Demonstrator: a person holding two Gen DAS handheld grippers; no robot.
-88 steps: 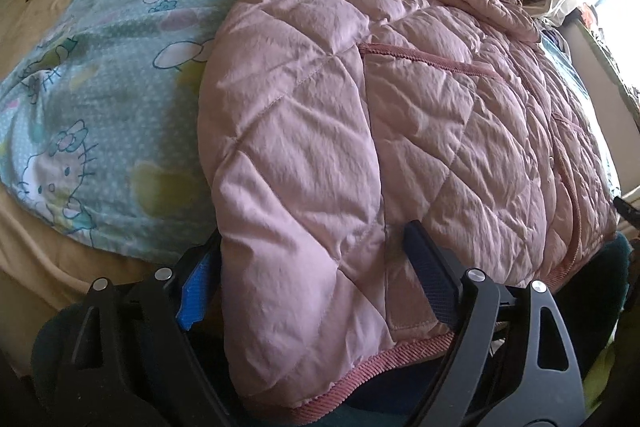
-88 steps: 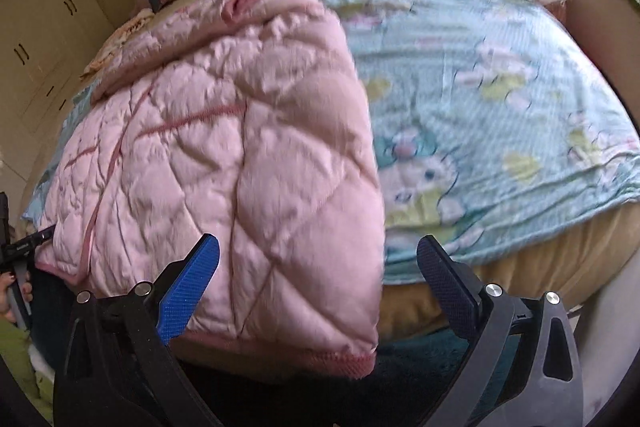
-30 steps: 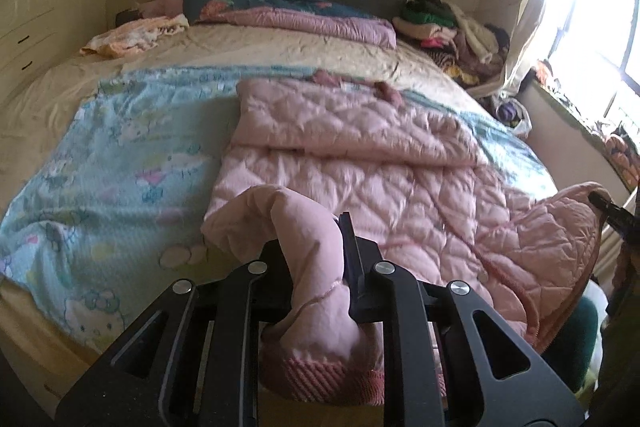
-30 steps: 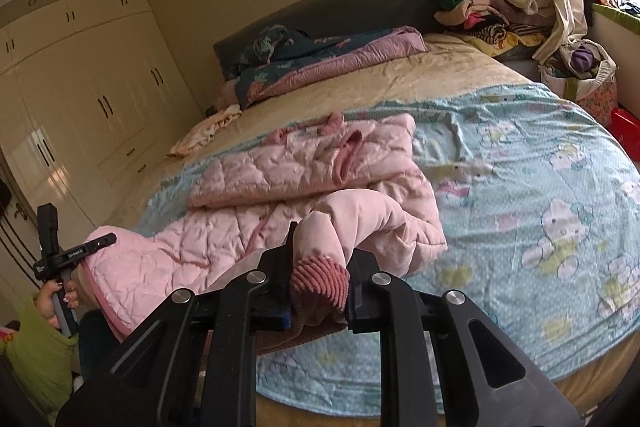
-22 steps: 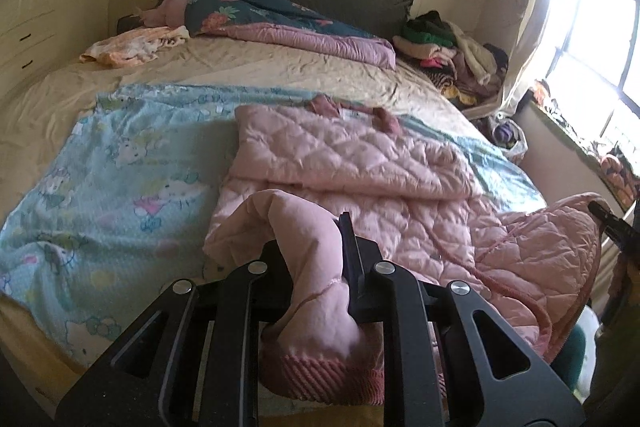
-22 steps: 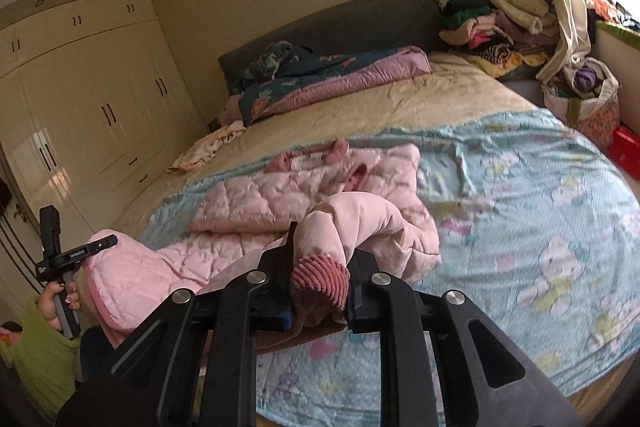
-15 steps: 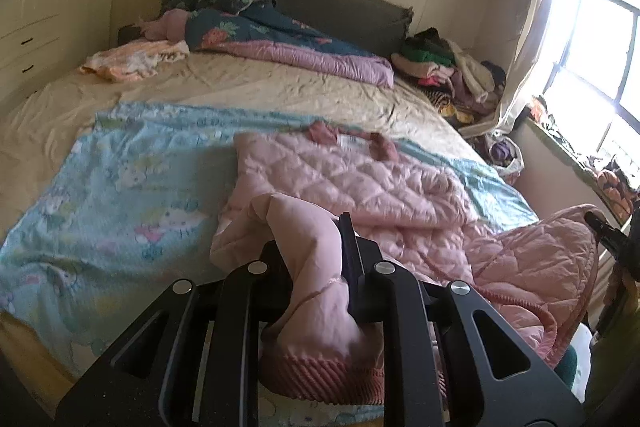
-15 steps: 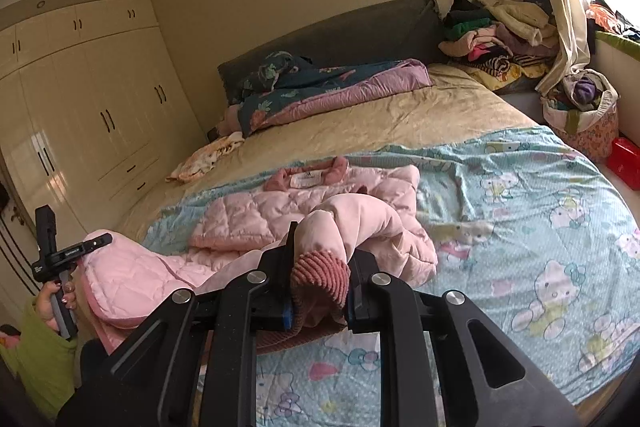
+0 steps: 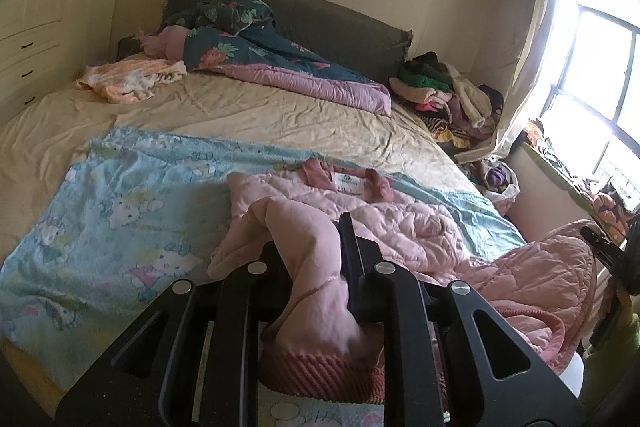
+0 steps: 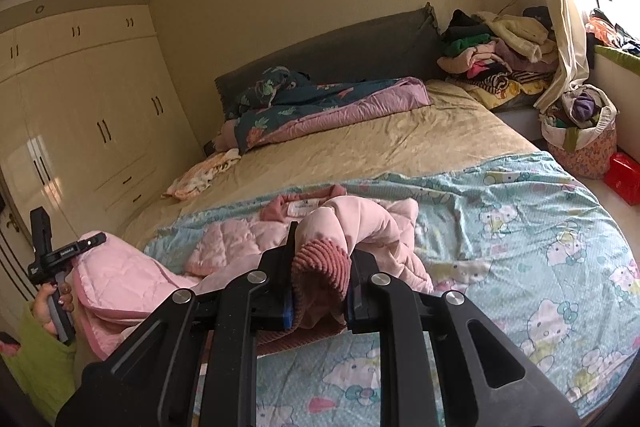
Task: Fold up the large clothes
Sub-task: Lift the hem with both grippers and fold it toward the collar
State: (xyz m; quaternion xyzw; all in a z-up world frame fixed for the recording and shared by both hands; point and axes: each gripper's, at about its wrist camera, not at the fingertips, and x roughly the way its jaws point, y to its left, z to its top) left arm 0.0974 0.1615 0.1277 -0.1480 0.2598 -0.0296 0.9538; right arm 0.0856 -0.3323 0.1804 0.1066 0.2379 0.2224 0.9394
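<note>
A pink quilted jacket [image 9: 404, 219] lies on the blue Hello Kitty sheet [image 9: 120, 211], collar and white label toward the headboard. My left gripper [image 9: 316, 263] is shut on the jacket's ribbed hem corner [image 9: 320, 367] and holds it lifted above the sheet. My right gripper [image 10: 320, 267] is shut on the other ribbed hem corner [image 10: 320, 259], also lifted. The jacket [image 10: 236, 239] sags between the two grippers. The left gripper [image 10: 60, 255] shows at the left edge of the right wrist view.
A dark floral duvet [image 9: 256, 55] lies by the grey headboard. A clothes pile [image 10: 500, 55] and a laundry bag [image 10: 580, 135] sit at the window side. A small peach garment [image 9: 132, 79] lies on the beige bedsheet. Wardrobes [image 10: 80, 115] line the left wall.
Both grippers closed on the jacket's hem corners and have lifted them up and toward the headboard. The lower part of the jacket has bunched over its upper part.
</note>
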